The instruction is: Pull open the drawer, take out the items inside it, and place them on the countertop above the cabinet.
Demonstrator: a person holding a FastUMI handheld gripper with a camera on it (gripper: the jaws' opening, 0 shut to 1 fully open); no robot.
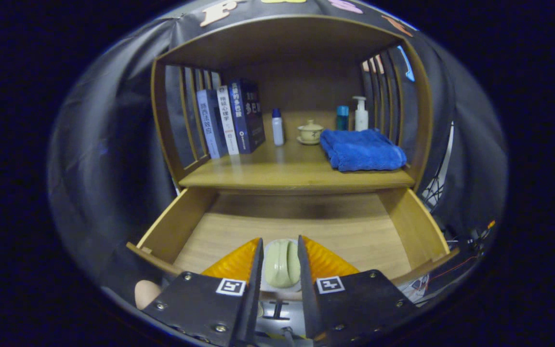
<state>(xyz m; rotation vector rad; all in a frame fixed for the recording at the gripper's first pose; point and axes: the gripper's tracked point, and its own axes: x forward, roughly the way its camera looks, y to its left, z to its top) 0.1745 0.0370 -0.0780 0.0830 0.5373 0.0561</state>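
Gripper view is showing the claw (280, 270) closing narrow around a pale green item (282, 264) over the open drawer (176, 224), and this rounded item could be slipping out while rising to the surface (277, 173).

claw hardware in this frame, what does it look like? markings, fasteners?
The claw has two flat, blade-like fingers rising from dark angular plates. Each plate carries a square black-and-white fiducial tag and several round screw heads. No cables or sleeve visible on it.
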